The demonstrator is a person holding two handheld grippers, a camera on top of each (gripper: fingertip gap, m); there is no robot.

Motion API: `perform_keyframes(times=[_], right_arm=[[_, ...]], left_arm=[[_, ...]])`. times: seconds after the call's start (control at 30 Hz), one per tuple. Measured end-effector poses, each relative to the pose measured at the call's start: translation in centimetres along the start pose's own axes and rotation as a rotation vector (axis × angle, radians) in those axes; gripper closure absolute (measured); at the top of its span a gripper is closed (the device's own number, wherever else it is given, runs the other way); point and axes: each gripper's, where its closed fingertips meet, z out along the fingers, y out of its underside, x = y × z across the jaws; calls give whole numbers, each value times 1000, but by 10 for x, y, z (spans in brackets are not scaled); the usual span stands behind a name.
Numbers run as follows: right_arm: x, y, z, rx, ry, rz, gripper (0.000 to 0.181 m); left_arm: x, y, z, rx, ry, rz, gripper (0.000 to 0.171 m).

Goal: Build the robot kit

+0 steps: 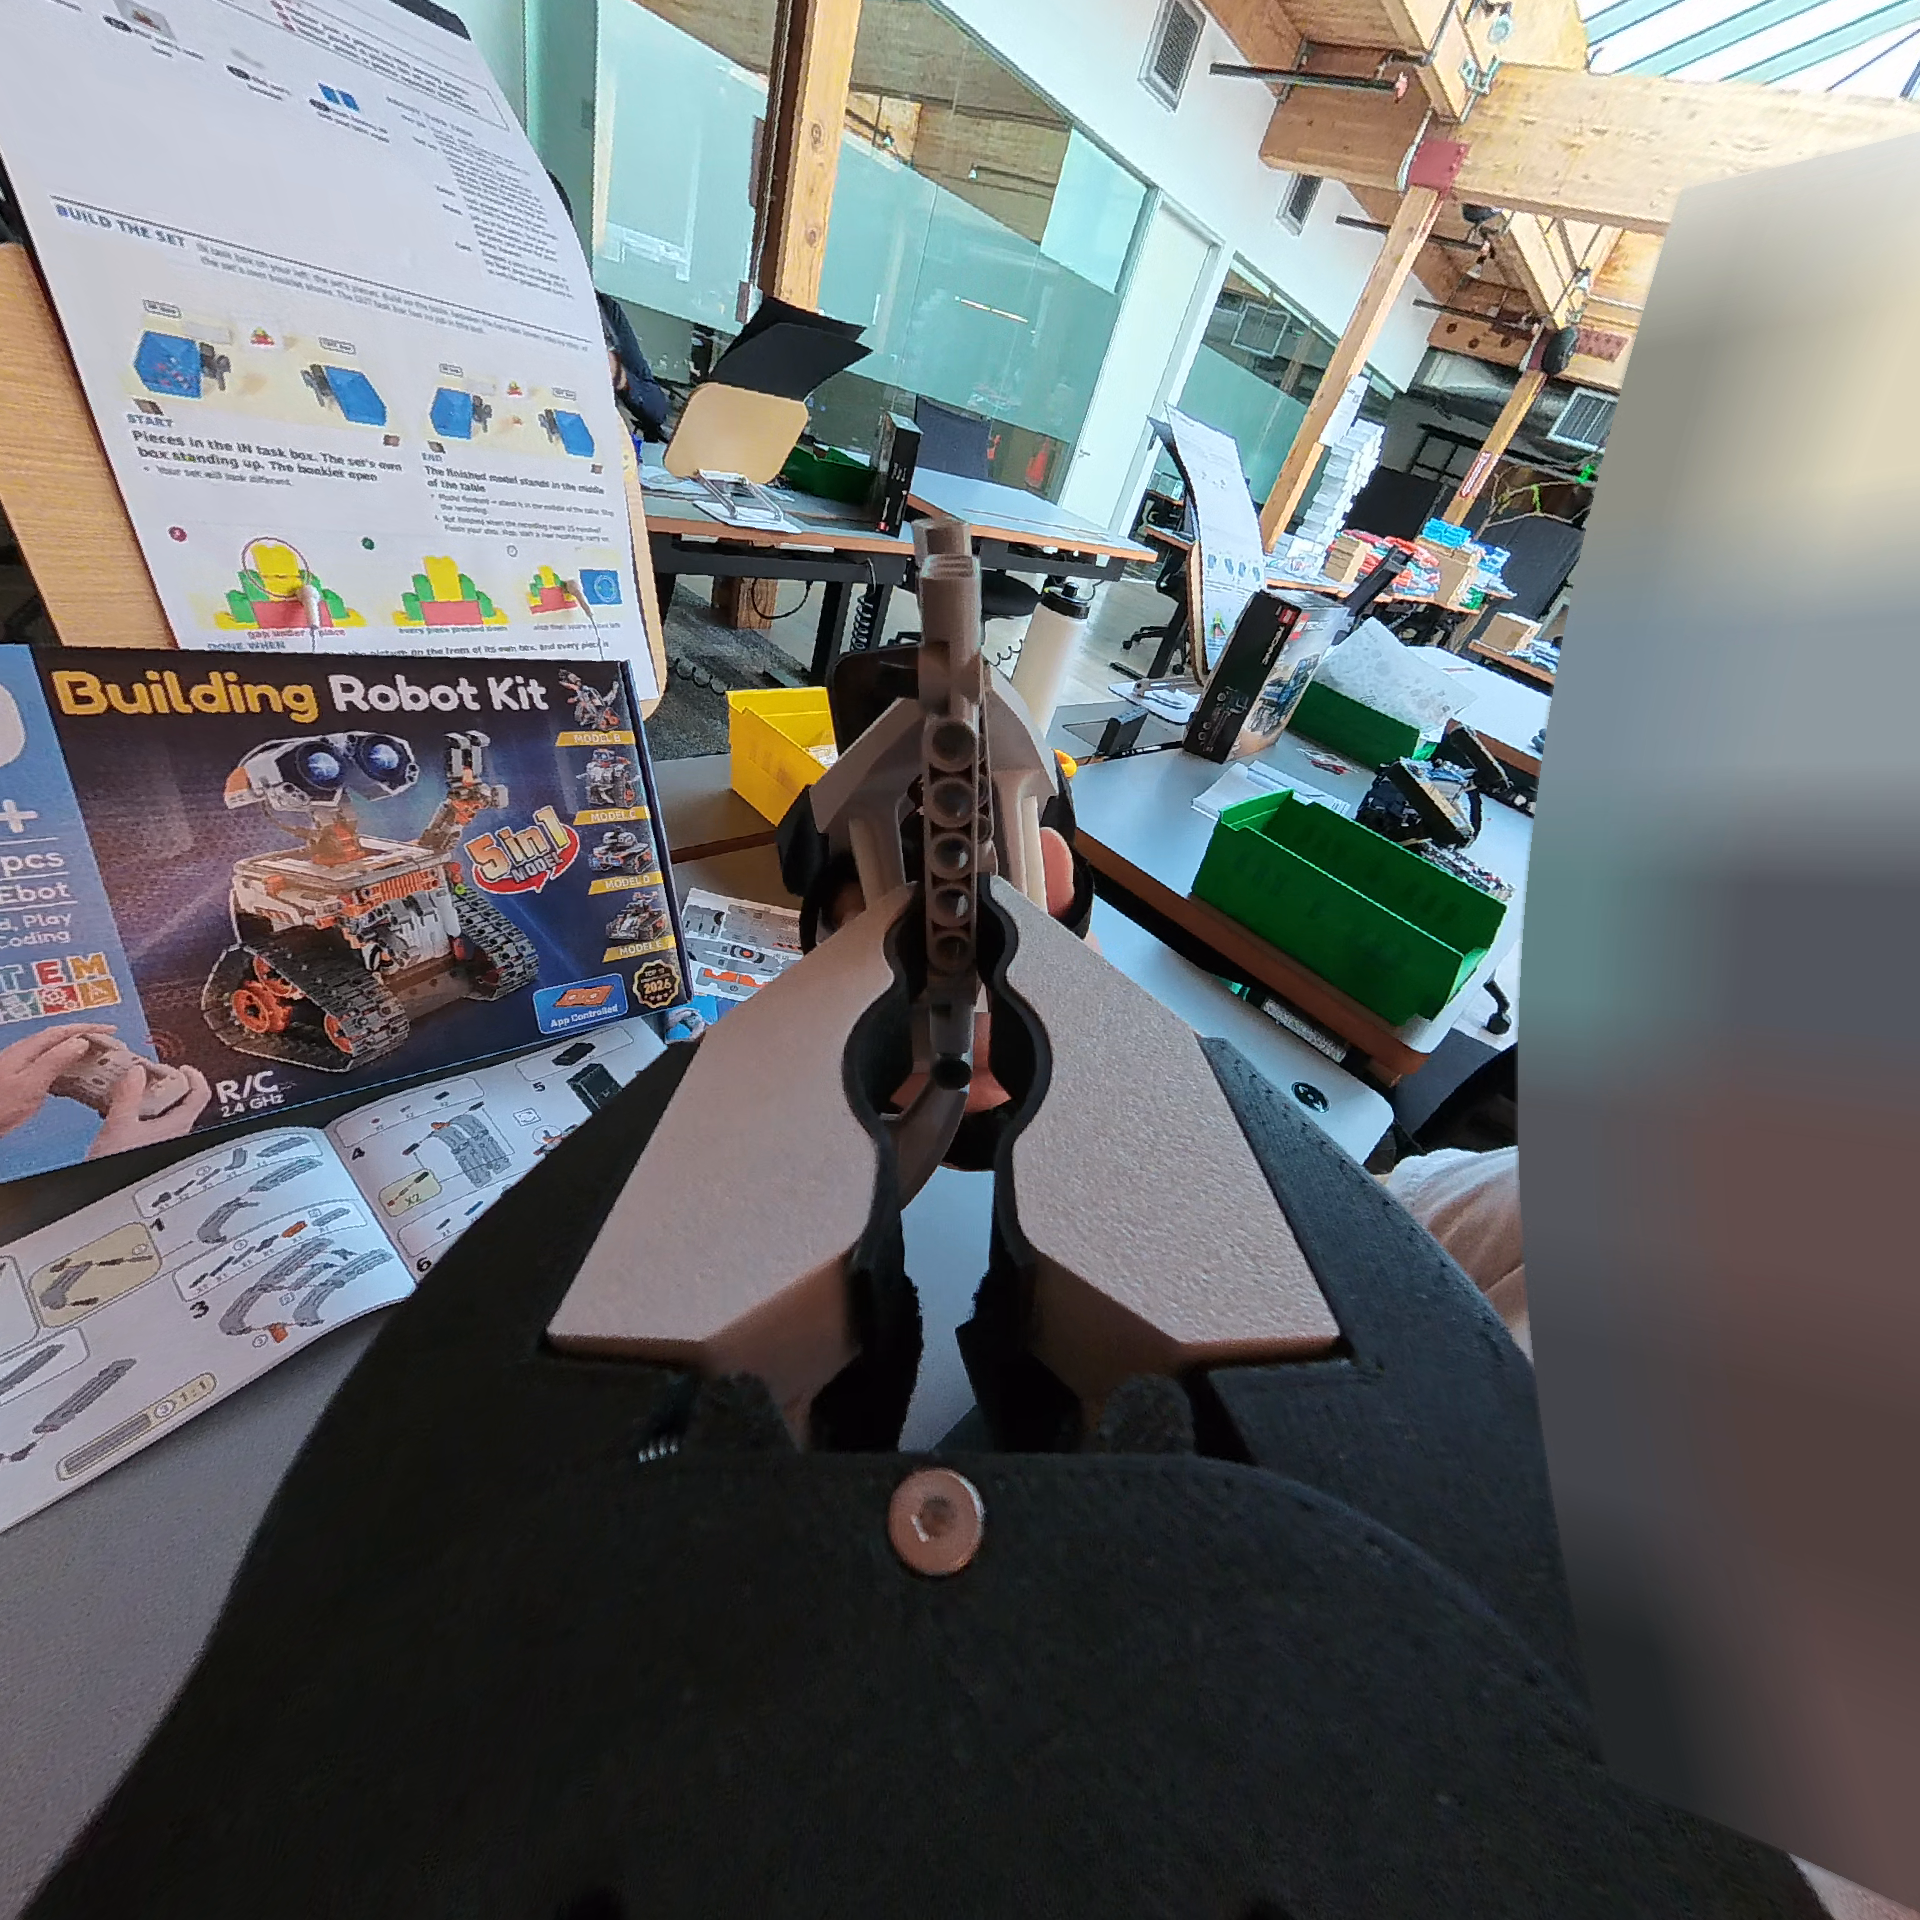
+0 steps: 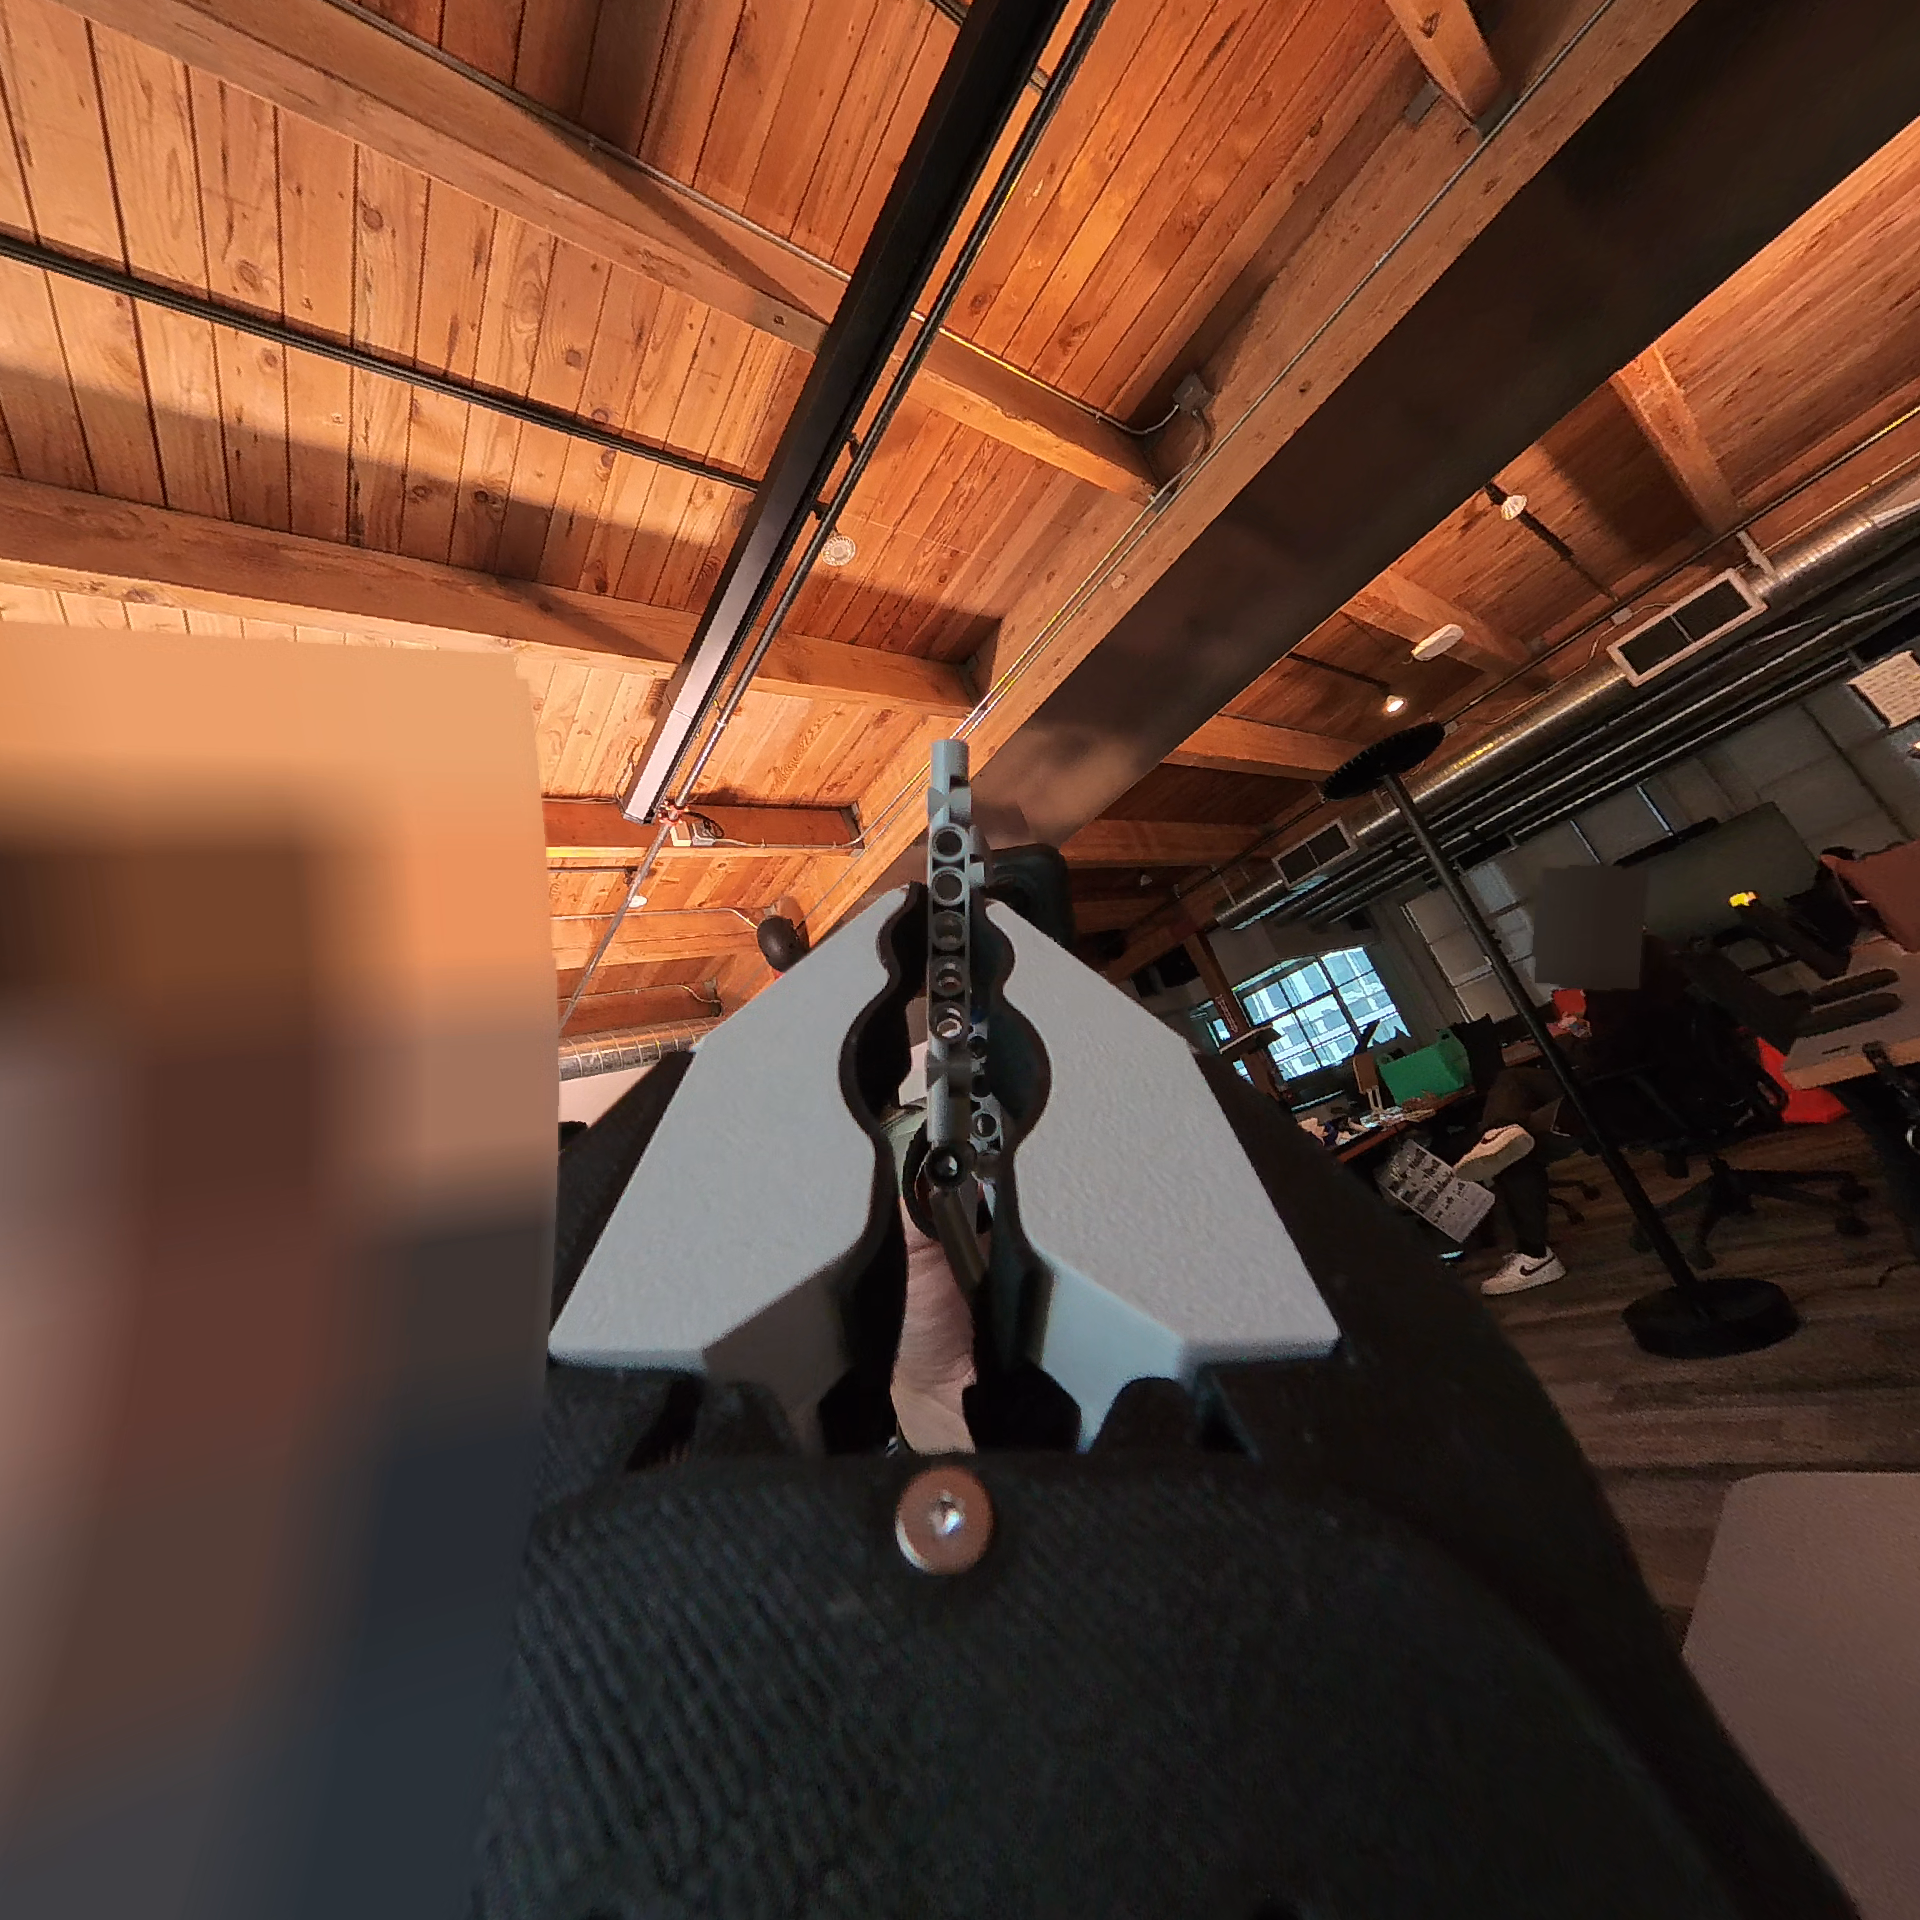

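In the left wrist view my left gripper (image 1: 951,904) is shut on a grey perforated beam assembly (image 1: 951,748) that stands up out of its jaws above the table. A black pin and a curved dark piece hang at the assembly's lower end, between the fingers. My right gripper (image 1: 1023,764) shows just beyond, its grey fingers closed around the same assembly, with a hand behind it. In the right wrist view my right gripper (image 2: 951,914) points up toward the wooden ceiling and is shut on the grey beam (image 2: 948,831); a black pin (image 2: 945,1166) sits low between its fingers.
A robot kit box (image 1: 343,862) stands at the left with an open instruction booklet (image 1: 208,1268) in front and a printed sheet (image 1: 312,343) behind. A yellow bin (image 1: 774,748) and a green bin (image 1: 1340,914) sit farther back. A floor lamp pole (image 2: 1538,1039) stands at the right. Left and right tips are no more than a few centimetres apart.
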Motion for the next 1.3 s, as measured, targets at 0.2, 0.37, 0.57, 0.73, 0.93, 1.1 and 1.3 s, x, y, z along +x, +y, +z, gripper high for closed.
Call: perform_keyframes(times=[0.2, 0.37, 0.57, 0.73, 0.93, 1.1, 1.3], right_arm=[[7, 3, -1, -20, 33, -12, 176], [9, 10, 2, -21, 8, 17, 176], [35, 16, -5, 71, 57, 160, 176], [89, 33, -27, 180, 187, 341, 177], [144, 60, -61, 333, 279, 593, 177], [169, 73, -83, 431, 301, 702, 177], [172, 73, -84, 413, 295, 688, 177]], left_arm=[[2, -1, 0, -9, 7, -4, 166], [2, -1, -2, -16, 6, -9, 166], [-18, 7, -5, -83, -43, -171, 166], [-63, 35, -11, -254, -114, -377, 166], [-108, 74, -16, -313, -112, -577, 164], [-129, 94, -14, -291, -117, -657, 163], [-133, 97, -13, -315, -170, -614, 165]])
